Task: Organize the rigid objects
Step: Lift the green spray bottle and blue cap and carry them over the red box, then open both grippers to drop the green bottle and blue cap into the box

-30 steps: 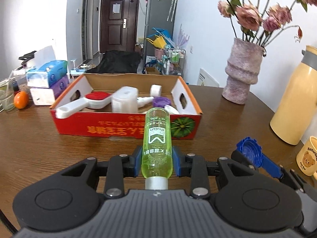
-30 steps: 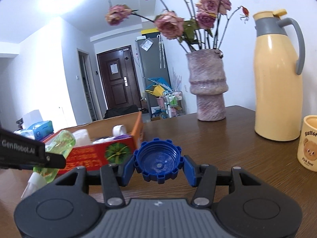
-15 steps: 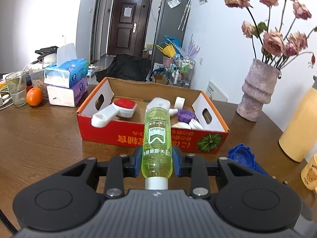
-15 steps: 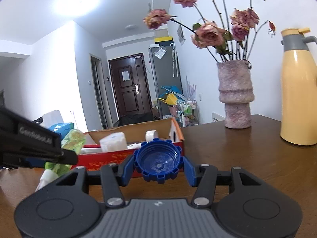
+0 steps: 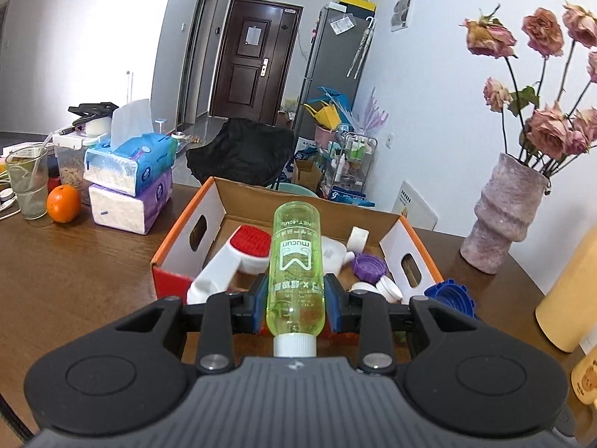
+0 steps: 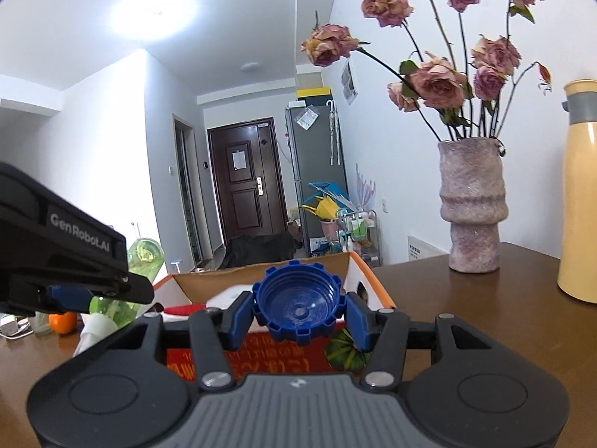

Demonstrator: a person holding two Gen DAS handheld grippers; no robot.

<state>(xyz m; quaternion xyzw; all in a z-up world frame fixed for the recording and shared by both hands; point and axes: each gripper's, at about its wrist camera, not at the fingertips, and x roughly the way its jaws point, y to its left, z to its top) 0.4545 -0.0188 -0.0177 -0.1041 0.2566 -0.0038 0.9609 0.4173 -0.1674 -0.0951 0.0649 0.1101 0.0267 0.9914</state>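
Observation:
My left gripper is shut on a green clear bottle with a white cap, held level above the near wall of the red cardboard box. The box holds a red-and-white brush, a purple lid and several white pieces. My right gripper is shut on a blue notched cap, held just before the box's right end. The blue cap also shows in the left wrist view. The left gripper and bottle show at the left of the right wrist view.
A pink vase of roses and a yellow jug stand on the brown table to the right. Tissue packs, an orange and a glass stand at the left.
Both grippers have risen and moved toward the box. The bottle now reaches over the box's near wall, and the blue cap is close to the box's right end.

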